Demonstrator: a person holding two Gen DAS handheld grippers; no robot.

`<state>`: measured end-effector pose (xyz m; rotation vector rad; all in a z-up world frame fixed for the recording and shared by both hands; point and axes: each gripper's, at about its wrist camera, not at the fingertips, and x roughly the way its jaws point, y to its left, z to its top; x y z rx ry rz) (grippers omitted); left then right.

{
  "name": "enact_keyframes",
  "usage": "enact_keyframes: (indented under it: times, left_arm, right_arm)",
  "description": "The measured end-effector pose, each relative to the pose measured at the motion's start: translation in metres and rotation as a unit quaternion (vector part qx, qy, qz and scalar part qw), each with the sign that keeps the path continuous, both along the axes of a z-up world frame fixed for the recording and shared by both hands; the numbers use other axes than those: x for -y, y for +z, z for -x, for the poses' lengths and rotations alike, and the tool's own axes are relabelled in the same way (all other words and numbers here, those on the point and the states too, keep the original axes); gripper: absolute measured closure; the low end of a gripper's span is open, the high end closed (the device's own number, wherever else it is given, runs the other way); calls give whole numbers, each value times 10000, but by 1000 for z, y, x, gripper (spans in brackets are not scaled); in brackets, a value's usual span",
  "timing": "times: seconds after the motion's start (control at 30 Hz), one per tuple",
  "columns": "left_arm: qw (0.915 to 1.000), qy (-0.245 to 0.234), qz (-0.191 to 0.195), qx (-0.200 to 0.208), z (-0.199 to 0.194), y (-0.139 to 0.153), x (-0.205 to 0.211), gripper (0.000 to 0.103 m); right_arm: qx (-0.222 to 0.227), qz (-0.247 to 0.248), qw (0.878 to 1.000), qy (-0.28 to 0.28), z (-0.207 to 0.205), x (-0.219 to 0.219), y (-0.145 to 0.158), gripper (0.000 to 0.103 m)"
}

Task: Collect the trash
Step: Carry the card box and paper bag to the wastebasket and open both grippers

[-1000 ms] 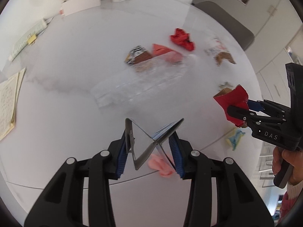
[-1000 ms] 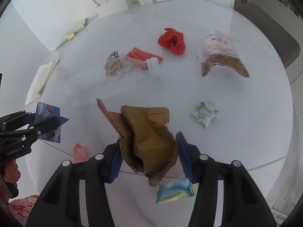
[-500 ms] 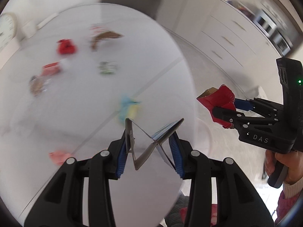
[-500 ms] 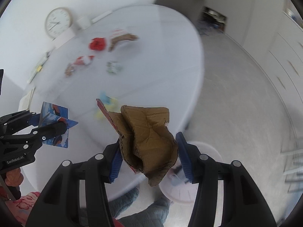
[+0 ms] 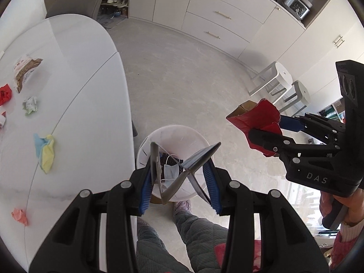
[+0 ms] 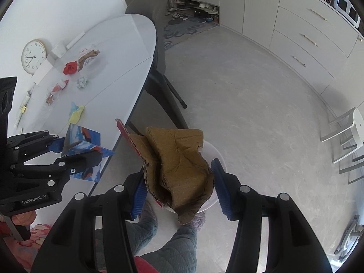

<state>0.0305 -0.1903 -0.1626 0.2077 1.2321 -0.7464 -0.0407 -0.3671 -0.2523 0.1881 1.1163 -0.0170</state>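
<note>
My left gripper (image 5: 179,177) is shut on a folded wrapper (image 5: 198,157), silver inside and blue-printed outside, and hangs right over a white trash bin (image 5: 182,136) on the floor. A face mask (image 5: 169,171) lies in the bin. My right gripper (image 6: 178,186) is shut on a crumpled piece of cardboard (image 6: 179,166), brown with a red outer face. It hides most of the bin (image 6: 213,151). In the left wrist view the right gripper (image 5: 266,134) is to the right of the bin. In the right wrist view the left gripper (image 6: 75,152) is at the left.
The white table (image 5: 91,113) at the left carries a yellow-blue wrapper (image 5: 45,152), a pink crumple (image 5: 20,215), a white-green paper ball (image 5: 30,104), a red crumple (image 5: 4,94) and a snack bag (image 5: 25,70). A grey chair (image 6: 154,22), white stools (image 5: 282,77) and the person's legs (image 5: 182,238) are nearby.
Both grippers swung from above the table to over the floor beside it, and the bin came into view under them. Each keeps its hold on its piece of trash.
</note>
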Motion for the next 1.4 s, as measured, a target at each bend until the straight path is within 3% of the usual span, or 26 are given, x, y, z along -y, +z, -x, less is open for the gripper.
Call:
enact_keyframes:
  times: [0.1,0.2,0.27,0.33,0.73,1.1,1.23,1.4]
  left_arm:
    - [10000,-68,-60,-22,2,-1,5,61]
    - [9998,-101,-127,99,6,1,12,51]
    - [9998,-77,-148,128,7,4,19,37]
    - [9998,-59,-108,159,9,7,20,33]
    - [9995,64,-156,262,9,18,16,32]
    - [9982,453,-197,338,3,26,-17,32]
    - [9973,629,-203,329,1,27,-31,32]
    - [9958,831,-205,324,-1,29,-48,32]
  right_arm:
    - [3,-41,10000,-12,1,4,-2,50]
    - [15,-50,10000,-21,5,7,-3,50]
    - [21,-72,10000,-40,6,8,-2,50]
    - [22,-70,10000,-54,6,8,-3,50]
    - [49,-83,9999,-77,8,9,-3,50]
    - [-194,-130,9997,107,-1,-3,-20,47]
    - [-322,-113,9994,83,-4,-9,-26,27]
    - [-305,-22,9995,69,-8,-17,-22,19]
